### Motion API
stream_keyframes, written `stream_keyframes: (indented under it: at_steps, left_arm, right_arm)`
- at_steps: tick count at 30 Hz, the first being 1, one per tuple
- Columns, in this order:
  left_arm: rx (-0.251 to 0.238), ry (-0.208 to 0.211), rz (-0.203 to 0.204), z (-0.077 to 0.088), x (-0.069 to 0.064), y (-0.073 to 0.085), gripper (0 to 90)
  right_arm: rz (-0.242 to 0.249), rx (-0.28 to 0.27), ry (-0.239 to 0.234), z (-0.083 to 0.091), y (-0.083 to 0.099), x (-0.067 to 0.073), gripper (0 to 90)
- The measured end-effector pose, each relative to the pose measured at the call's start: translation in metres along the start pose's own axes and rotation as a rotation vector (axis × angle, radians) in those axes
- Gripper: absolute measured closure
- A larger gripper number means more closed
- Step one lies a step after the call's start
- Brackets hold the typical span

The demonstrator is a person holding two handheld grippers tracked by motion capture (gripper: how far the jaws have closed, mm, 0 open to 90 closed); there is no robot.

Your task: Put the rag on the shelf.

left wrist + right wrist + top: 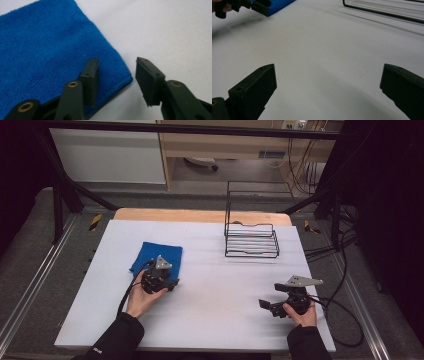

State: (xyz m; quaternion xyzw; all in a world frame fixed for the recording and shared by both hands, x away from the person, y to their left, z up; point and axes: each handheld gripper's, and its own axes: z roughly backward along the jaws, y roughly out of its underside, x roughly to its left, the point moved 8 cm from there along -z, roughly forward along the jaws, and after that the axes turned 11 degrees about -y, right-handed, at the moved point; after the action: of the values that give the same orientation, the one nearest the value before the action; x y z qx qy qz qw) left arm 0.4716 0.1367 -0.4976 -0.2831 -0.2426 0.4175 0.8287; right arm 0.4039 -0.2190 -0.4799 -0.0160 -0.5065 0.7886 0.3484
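High view puts your left gripper (172,283) at the near right corner of the blue cloth (152,255), which lies folded flat on the left half of the white table (215,315), well apart from the black wire rack (251,240) at the far right. In the left gripper view your jaws stand part-way open around that corner: one pad (90,80) rests over the cloth's hemmed edge, the other pad (147,80) hangs over bare table just beside it. The pads don't yet press on the fabric, so you have hold of nothing. Your right gripper (328,95) waits with jaws spread wide over bare table, holding nothing; in the high view it sits near the table's right front.

Judging by this, you are at the very start: the approach to the corner is made, the pinch isn't finished, and the cloth hasn't been lifted or shifted. Closing, lifting and whatever follows all remain.

No brand, label or writing can be read on the cloth, the rack or the grippers
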Motion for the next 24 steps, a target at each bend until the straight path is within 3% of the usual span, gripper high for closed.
stream_keyframes:
  at_steps: [8, 13, 18, 24]
  left_arm:
    - [0.0, -0.023, 0.001, -0.0062, 0.0028, 0.0001, 64.7]
    - [-0.001, -0.053, -0.001, -0.0075, 0.0071, 0.0003, 78.4]
    - [-0.004, -0.042, 0.005, -0.0072, 0.0081, -0.0005, 85.5]
    - [-0.028, -0.01, 0.037, 0.002, 0.0085, -0.0043, 87.5]
  right_arm:
    - [0.003, 0.004, 0.001, -0.0003, 0.0003, -0.0005, 1.3]
    - [0.002, 0.002, 0.0, -0.0005, 0.0001, -0.0003, 1.3]
    - [0.001, 0.004, -0.002, -0.0006, 0.0002, -0.0002, 1.3]
    - [-0.002, 0.0, -0.003, 0.0004, -0.0003, 0.0, 1.3]
